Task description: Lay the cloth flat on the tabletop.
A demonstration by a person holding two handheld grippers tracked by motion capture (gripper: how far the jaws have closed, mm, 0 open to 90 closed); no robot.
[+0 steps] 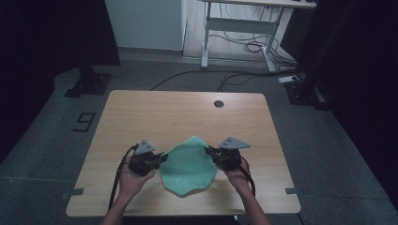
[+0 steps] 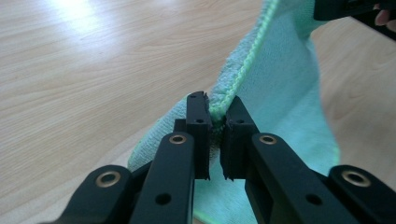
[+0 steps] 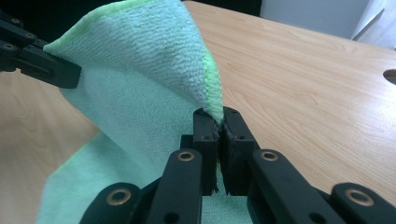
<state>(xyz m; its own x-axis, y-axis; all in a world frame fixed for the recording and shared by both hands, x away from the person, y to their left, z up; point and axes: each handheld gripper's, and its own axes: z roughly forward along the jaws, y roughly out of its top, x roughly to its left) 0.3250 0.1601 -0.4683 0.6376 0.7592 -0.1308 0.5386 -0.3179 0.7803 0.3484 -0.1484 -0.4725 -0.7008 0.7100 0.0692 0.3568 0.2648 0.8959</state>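
Light, limp green cloth (image 1: 188, 168) sags over the bench (image 1: 155, 112), pinched at its stitched side hems by left claw (image 2: 216, 119) and right claw (image 3: 218, 122), both clenched on it; hems grip best.

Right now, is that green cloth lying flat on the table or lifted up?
Partly lifted. The left gripper and right gripper each pinch an edge of the green cloth, raising its corners; its near part rests on the table.
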